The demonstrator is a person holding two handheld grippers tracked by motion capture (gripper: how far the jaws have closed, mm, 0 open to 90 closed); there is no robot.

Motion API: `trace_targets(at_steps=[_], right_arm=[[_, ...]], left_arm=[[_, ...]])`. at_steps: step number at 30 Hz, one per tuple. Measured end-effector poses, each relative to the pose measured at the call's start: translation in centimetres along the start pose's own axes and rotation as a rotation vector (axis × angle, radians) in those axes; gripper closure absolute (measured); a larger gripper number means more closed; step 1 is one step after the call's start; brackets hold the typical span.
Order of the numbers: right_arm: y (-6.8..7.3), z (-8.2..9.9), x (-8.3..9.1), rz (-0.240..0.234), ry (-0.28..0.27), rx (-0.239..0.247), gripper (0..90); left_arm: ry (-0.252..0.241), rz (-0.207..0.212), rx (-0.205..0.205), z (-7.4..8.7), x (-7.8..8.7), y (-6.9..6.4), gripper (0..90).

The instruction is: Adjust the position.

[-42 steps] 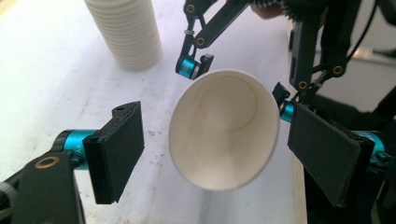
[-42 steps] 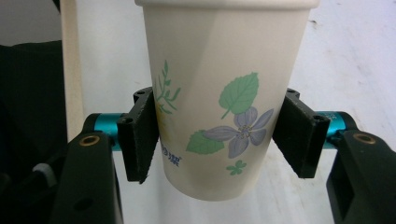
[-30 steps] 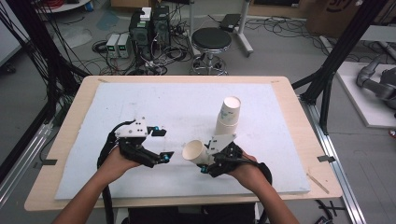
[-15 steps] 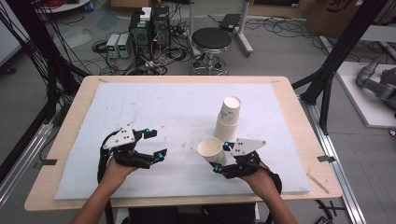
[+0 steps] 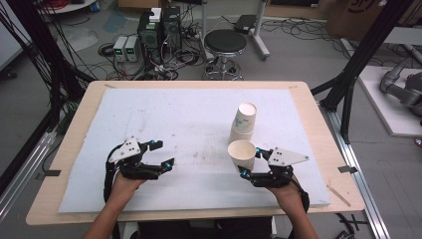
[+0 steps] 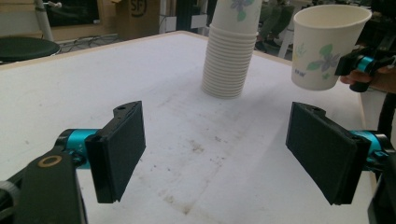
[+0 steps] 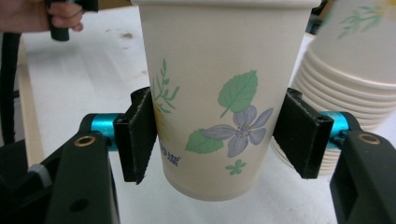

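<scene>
The high view looks forward and down from above the person's side of the table [image 5: 318, 124], taking in the whole top with the stack of cups [image 5: 243, 124] right of centre. The left gripper view sits low, near the tabletop, and faces across it toward that stack [image 6: 229, 56], some way off. The right gripper view is close beside the stack [image 7: 345, 88], which stands at its right edge. All three share the stack and the held cup [image 5: 241, 155] [image 6: 324, 46] [image 7: 219, 93] beside it.
</scene>
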State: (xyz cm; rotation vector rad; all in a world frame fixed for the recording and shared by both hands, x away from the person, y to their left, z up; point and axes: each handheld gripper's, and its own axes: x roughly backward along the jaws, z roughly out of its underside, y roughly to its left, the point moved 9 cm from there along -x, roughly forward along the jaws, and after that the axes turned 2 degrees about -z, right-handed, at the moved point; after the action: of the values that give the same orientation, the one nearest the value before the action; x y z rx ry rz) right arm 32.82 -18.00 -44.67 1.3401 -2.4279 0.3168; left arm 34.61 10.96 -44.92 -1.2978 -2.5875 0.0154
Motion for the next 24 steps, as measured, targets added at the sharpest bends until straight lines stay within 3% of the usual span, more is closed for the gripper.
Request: trace_targets(at_steps=[5, 12, 24], right_arm=[[-0.8, -0.3, 0.6, 0.031, -0.044, -0.023, 34.6], [-1.3, -0.3, 0.8, 0.044, -0.059, -0.037, 34.6], [-0.8, -0.7, 0.6, 0.018, -0.075, -0.029, 34.6]], left_arm=[[-0.01, -0.01, 0.017, 0.3, 0.4, 0.5, 19.8], [-0.014, -0.024, 0.023, 0.5, 1.0, 0.9, 19.9], [-0.019, -0.04, 0.027, 0.4, 1.3, 1.3, 20.3]])
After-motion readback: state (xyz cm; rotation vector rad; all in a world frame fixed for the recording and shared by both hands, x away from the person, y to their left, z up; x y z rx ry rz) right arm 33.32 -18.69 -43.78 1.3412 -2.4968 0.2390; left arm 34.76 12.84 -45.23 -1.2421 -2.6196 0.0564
